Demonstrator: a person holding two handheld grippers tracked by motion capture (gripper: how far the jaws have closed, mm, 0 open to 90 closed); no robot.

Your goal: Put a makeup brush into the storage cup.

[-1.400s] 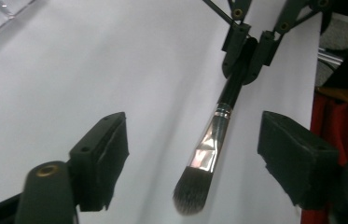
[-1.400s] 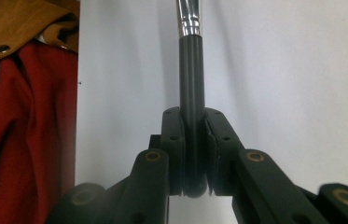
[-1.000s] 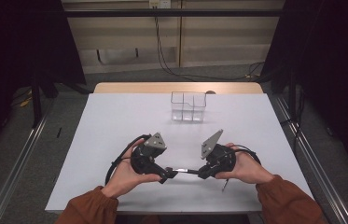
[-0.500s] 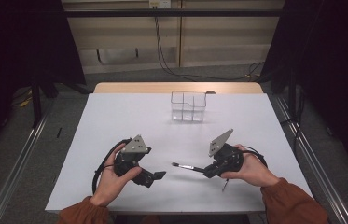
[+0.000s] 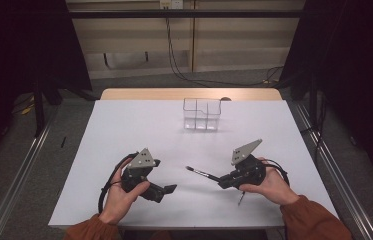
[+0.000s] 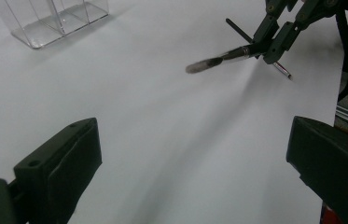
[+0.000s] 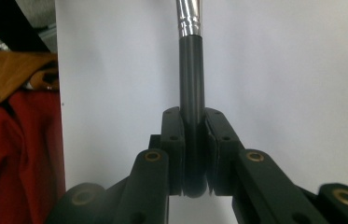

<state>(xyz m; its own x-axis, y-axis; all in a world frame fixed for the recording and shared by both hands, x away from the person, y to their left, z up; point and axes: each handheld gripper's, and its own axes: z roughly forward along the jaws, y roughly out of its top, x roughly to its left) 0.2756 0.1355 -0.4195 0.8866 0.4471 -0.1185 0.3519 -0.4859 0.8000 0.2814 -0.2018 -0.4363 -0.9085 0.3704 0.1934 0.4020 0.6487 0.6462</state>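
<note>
Brush (image 5: 201, 173) sits clamped in your right gripper (image 5: 222, 182), left gripper (image 5: 170, 189) wide and empty; next, carry it to the clear organizer (image 5: 202, 114).

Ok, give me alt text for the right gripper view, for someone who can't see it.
The right tool is shut on the black handle of a makeup brush that points away over a white table. A red sleeve is at the left.

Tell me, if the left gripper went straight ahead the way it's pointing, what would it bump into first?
Probably the makeup brush held by the right gripper. The left gripper points across bare white table toward it, jaws open and empty. Depth is hard to judge, so it might slip just past.
</note>
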